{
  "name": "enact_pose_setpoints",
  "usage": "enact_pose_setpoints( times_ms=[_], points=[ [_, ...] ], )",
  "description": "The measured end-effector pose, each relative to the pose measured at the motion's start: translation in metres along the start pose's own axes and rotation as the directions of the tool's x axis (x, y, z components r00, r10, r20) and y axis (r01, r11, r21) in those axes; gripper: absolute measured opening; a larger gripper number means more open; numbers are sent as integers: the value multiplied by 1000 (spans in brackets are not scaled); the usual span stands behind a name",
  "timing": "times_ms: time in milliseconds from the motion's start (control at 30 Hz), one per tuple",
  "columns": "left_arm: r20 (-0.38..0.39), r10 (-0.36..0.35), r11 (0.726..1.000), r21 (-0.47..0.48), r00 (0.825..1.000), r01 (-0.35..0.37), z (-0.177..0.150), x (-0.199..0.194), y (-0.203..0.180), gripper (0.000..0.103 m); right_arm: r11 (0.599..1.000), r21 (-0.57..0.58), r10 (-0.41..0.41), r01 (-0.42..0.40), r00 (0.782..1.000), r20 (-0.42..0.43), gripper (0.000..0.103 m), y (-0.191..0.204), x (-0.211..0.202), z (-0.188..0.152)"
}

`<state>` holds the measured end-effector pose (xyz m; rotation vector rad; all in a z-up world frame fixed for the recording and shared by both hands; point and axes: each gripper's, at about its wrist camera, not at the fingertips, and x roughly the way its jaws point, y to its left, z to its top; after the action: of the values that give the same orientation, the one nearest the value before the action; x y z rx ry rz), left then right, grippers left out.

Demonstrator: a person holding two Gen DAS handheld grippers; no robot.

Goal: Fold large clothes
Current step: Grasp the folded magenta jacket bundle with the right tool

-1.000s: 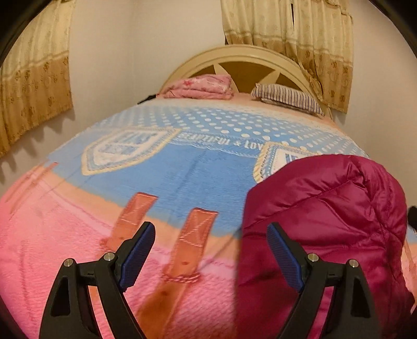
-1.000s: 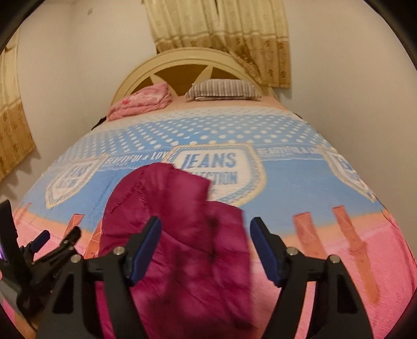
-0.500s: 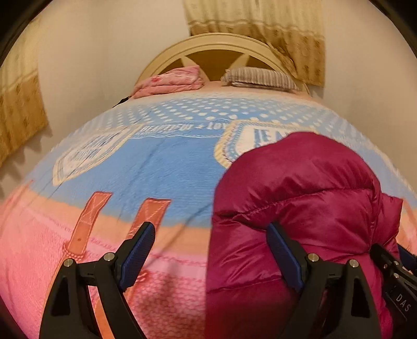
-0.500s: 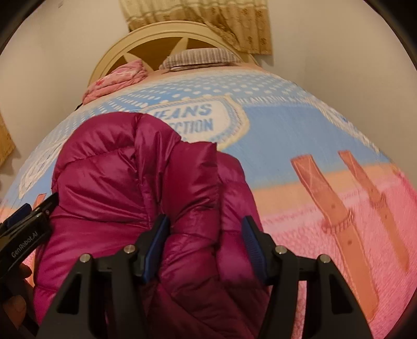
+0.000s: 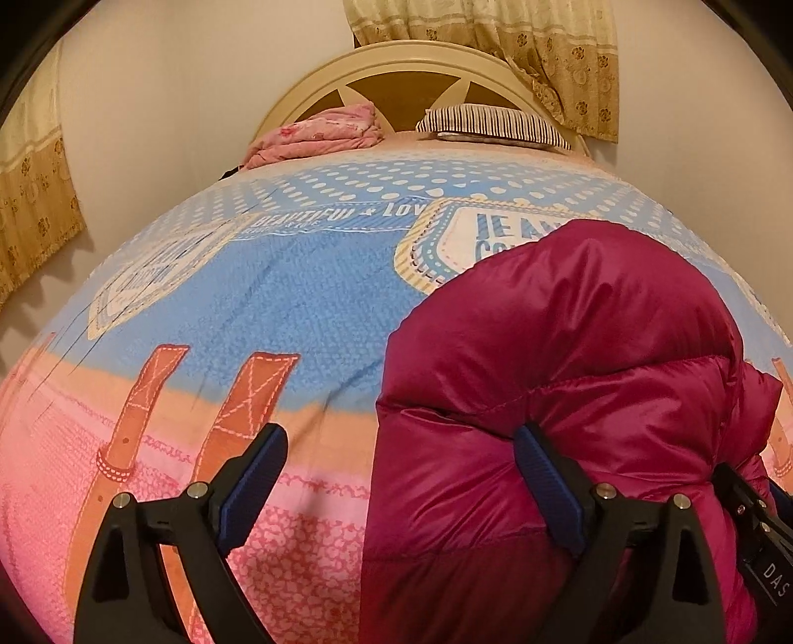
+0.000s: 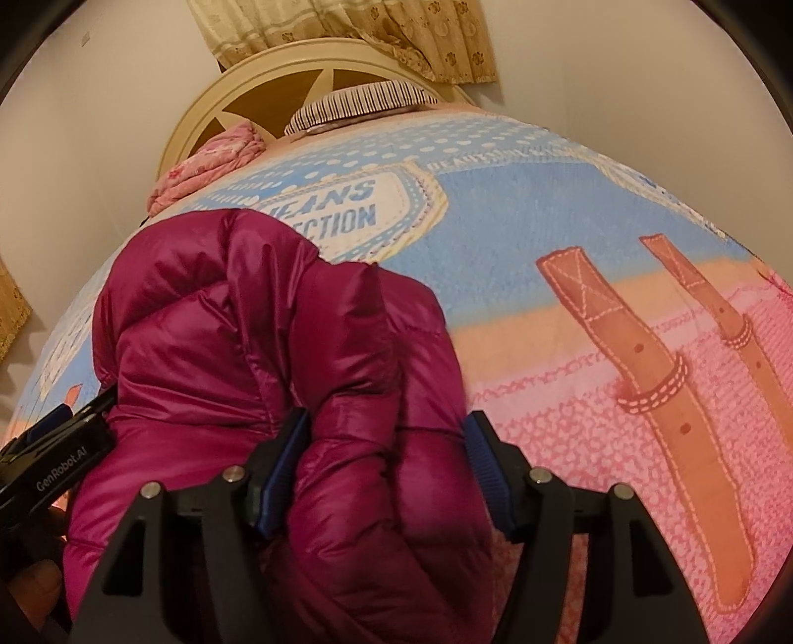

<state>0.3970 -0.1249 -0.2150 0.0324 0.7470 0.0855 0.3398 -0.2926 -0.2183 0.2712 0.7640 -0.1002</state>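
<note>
A magenta puffer jacket (image 5: 585, 376) lies bunched on the bed (image 5: 307, 307), at the right of the left wrist view and centre-left of the right wrist view (image 6: 277, 347). My left gripper (image 5: 401, 475) is open; its right finger presses into the jacket's left edge, its left finger is over the bedspread. My right gripper (image 6: 386, 460) has a thick fold of the jacket between its jaws, which stand partly closed around it. Each gripper shows at the edge of the other's view.
The bedspread (image 6: 570, 208) is blue and pink with printed belts. A folded pink blanket (image 5: 322, 134) and a striped pillow (image 5: 495, 124) lie at the cream headboard (image 5: 396, 64). Walls and curtains (image 5: 520, 44) surround the bed closely.
Both grippers have moved down and closer to the jacket. The right gripper's jaws have narrowed around a jacket fold. The left gripper has stayed open.
</note>
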Motion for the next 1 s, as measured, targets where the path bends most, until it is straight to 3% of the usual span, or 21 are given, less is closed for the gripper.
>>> enact_pose_setpoints(
  times_ms=[333, 1000],
  points=[
    [-22, -37, 999, -31, 999, 36, -3, 6, 4, 95, 1000, 13, 2, -1, 1000, -18, 67, -3, 10, -1],
    [-39, -46, 998, -46, 998, 45, -4, 11, 4, 96, 1000, 11, -1, 1, 1000, -31, 70, -7, 18, -1]
  ],
)
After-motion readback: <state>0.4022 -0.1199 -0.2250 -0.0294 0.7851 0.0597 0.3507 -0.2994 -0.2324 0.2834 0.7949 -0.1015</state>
